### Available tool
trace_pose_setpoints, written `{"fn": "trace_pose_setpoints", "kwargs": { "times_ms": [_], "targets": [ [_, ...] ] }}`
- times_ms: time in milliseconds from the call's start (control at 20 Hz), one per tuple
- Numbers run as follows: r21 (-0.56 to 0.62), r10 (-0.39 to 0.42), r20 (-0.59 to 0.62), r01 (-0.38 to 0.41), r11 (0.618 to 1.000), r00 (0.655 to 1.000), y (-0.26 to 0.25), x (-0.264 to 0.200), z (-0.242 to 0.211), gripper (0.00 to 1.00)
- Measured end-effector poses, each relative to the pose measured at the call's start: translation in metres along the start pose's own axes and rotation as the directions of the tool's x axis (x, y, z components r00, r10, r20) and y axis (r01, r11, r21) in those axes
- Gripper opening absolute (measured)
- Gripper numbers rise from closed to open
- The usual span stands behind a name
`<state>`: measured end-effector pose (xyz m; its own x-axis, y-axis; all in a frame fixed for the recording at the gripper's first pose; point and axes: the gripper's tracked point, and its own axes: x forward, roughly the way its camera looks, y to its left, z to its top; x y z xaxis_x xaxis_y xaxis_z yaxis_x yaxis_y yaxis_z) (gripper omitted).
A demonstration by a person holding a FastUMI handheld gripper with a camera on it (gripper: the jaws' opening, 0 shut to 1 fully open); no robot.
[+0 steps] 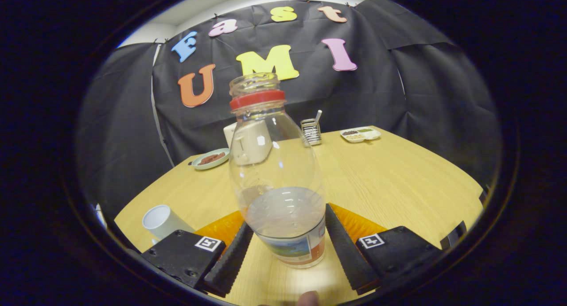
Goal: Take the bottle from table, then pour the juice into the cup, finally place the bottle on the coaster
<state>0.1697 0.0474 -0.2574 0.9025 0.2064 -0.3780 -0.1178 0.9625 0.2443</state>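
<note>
The tongs (285,242) are level, pointing forward low over the worktop (398,182). The two ribbed black fingers (230,261) angle inward, one on each side of the bottle (277,177), both pressing its lower body. A fingertip (308,298) shows just behind the tongs.

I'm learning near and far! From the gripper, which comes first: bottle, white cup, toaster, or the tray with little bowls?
1. Bottle, between the gripper's fingers.
2. White cup, just left of the fingers.
3. Toaster, behind the bottle.
4. Tray, at the table's far right.
</note>
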Motion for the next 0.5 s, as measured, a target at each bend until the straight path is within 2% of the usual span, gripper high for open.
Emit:
{"fn": "trace_pose_setpoints", "kwargs": {
  "times_ms": [50,100,500],
  "targets": [
    [-0.003,-0.008,0.009,0.009,1.000,1.000,-0.001,0.001,0.004,0.95],
    [-0.013,-0.024,0.016,0.024,1.000,1.000,-0.003,0.001,0.007,0.89],
    [-0.082,-0.048,0.032,0.051,0.995,0.998,0.003,-0.012,0.021,0.78]
  ]
}}
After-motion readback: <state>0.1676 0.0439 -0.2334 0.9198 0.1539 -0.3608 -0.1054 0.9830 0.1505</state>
